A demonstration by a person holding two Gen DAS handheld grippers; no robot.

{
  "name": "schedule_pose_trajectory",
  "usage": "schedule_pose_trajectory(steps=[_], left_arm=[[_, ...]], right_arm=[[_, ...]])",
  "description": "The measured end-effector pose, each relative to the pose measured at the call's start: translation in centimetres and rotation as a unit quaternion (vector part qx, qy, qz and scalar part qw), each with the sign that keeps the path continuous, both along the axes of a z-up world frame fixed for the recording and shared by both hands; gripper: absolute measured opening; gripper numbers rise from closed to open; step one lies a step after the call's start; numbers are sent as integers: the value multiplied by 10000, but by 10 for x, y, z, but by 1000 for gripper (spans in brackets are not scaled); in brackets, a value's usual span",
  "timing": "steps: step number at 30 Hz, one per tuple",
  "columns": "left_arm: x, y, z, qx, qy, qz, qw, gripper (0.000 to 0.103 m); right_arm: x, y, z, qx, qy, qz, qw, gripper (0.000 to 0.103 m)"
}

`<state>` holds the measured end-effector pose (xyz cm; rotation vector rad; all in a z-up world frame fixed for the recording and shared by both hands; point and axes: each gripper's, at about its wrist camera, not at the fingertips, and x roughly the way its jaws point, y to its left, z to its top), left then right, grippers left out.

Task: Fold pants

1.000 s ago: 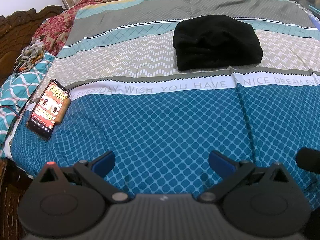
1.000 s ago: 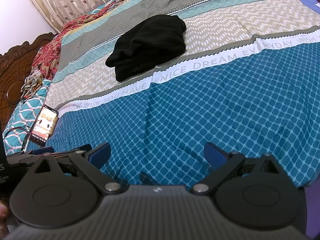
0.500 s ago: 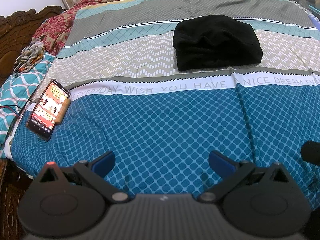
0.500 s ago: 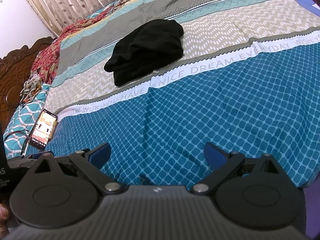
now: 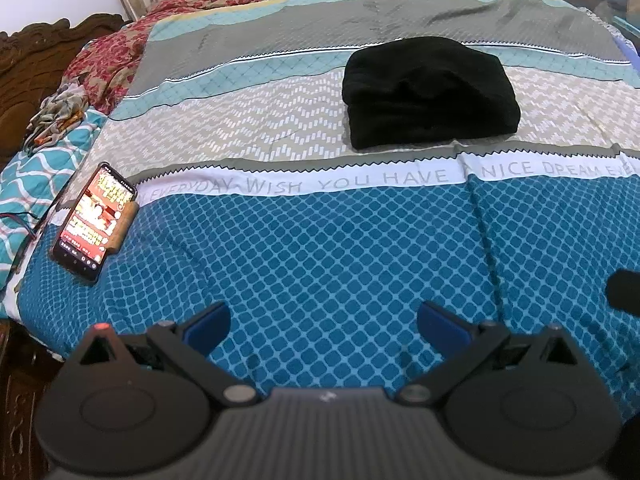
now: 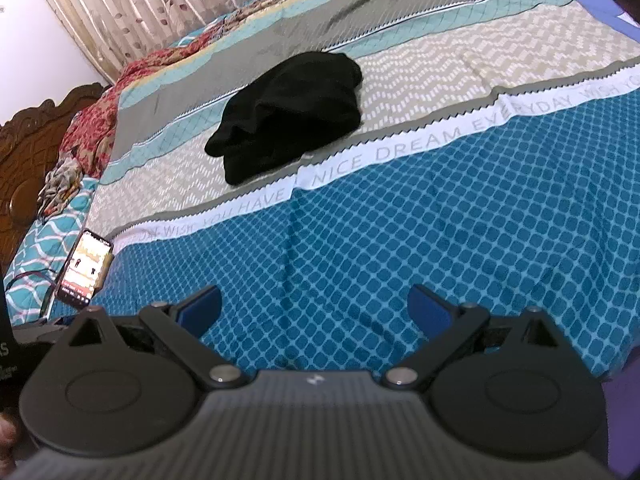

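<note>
Your left hand-held gripper [image 5: 323, 318] hovers above the near edge of the bed [image 5: 320, 264], its two blue-padded fingers [image 5: 208, 324] spread wide with only patterned bedspread showing between them — nothing is gripped or touched. Your right hand-held gripper [image 6: 314, 306] stands the same way: fingers [image 6: 430, 310] wide apart, empty, above the blue diamond-print band of the bedspread at the near edge.

The black pants [image 5: 430, 94] lie as a compact folded bundle toward the middle of the bed, on the beige zigzag band just beyond the white strip printed with lettering. In the right wrist view the pants [image 6: 292, 114] appear left of centre, well apart from both sets of fingers.

A phone [image 5: 96, 220] with a lit screen rests near the left edge of the bed, propped on a small brown object; it also shows in the right wrist view [image 6: 84, 266]. A carved wooden headboard [image 5: 36, 60] stands at the far left, and a leaf-patterned curtain [image 6: 160, 12] hangs beyond the far edge.
</note>
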<state>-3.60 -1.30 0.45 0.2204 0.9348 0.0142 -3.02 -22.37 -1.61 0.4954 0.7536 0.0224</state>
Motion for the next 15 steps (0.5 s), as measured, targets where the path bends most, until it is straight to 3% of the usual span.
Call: schedule_pose_trajectory(steps=[15], left_arm=[[0,-1,0,-20,-4,-24,10000,103]], right_arm=[[-2,-6,2,45,-81,-129,9999,100]])
